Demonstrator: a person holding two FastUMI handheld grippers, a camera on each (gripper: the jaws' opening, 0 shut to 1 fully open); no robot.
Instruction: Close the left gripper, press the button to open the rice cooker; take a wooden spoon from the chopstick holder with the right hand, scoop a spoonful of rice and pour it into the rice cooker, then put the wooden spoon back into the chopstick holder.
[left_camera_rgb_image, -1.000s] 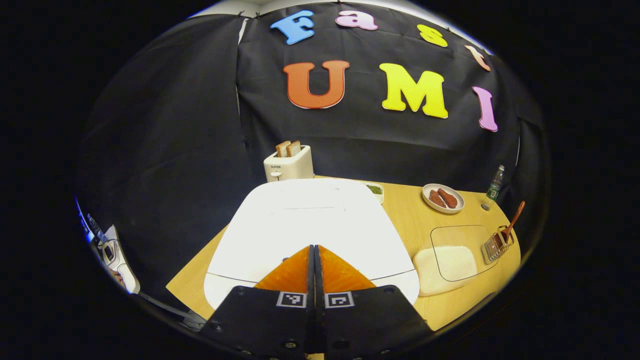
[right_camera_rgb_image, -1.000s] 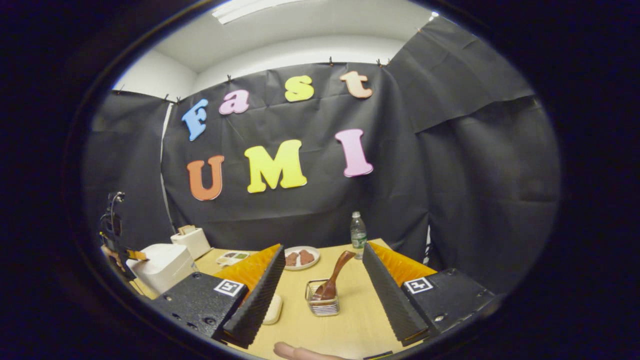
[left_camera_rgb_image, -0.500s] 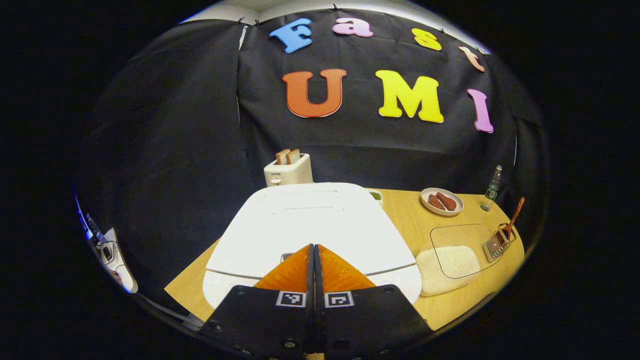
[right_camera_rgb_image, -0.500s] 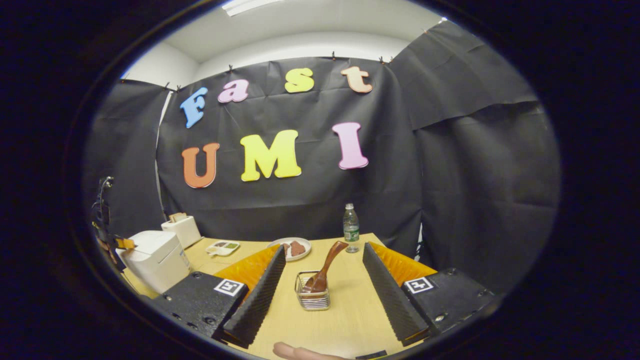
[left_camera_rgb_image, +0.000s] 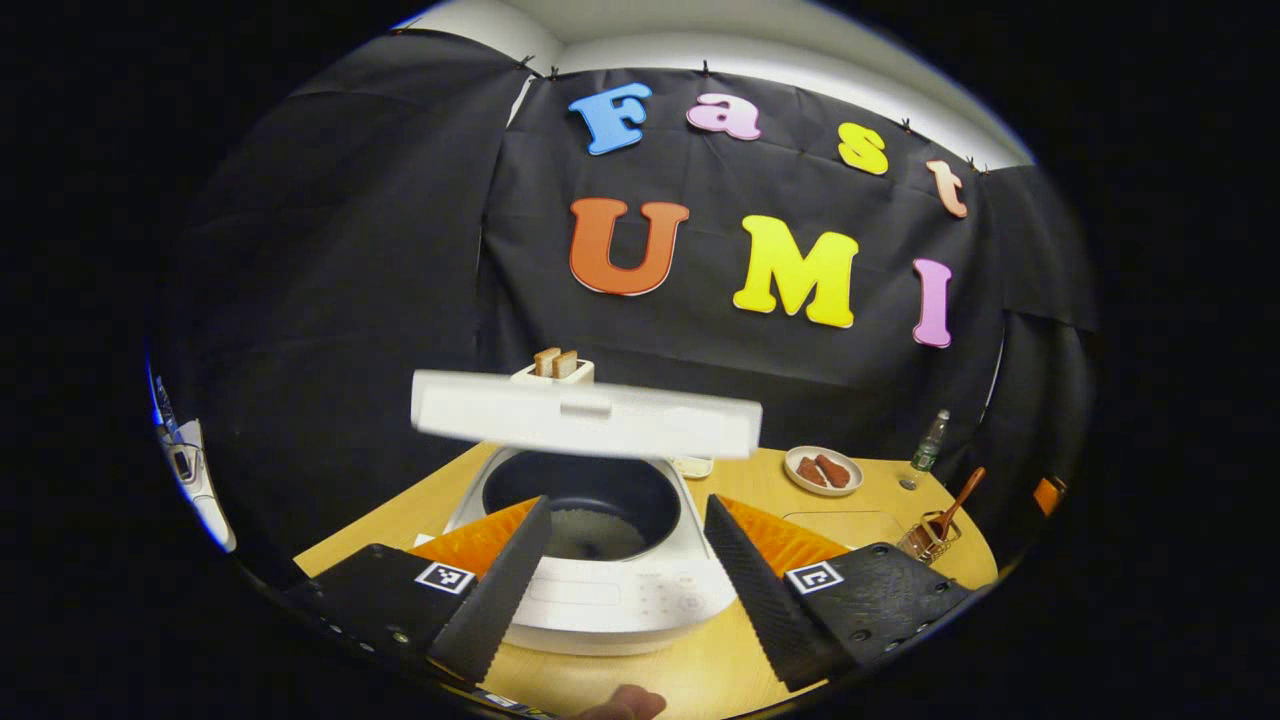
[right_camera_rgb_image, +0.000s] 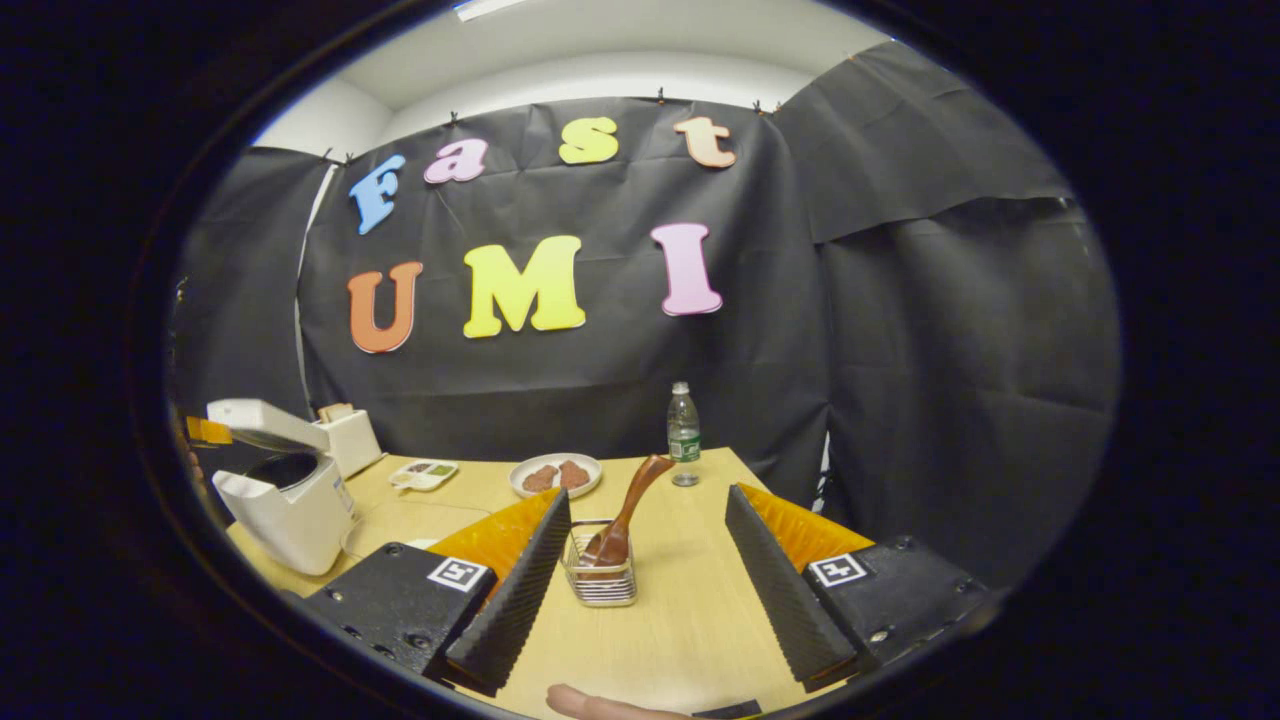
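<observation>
— Rice cooker (left_camera_rgb_image: 600, 560) sits on the table (right_camera_rgb_image: 660, 640) with its lid (left_camera_rgb_image: 585, 418) up; the left claw (left_camera_rgb_image: 625, 590) hangs wide open and empty before the pot.

— And the spoon?

— The wooden spoon (right_camera_rgb_image: 625, 510) leans in the chopstick holder (right_camera_rgb_image: 600, 575), just ahead of the right claw (right_camera_rgb_image: 645, 590), also wide open and empty. A skewed grab could tip that light holder.
</observation>
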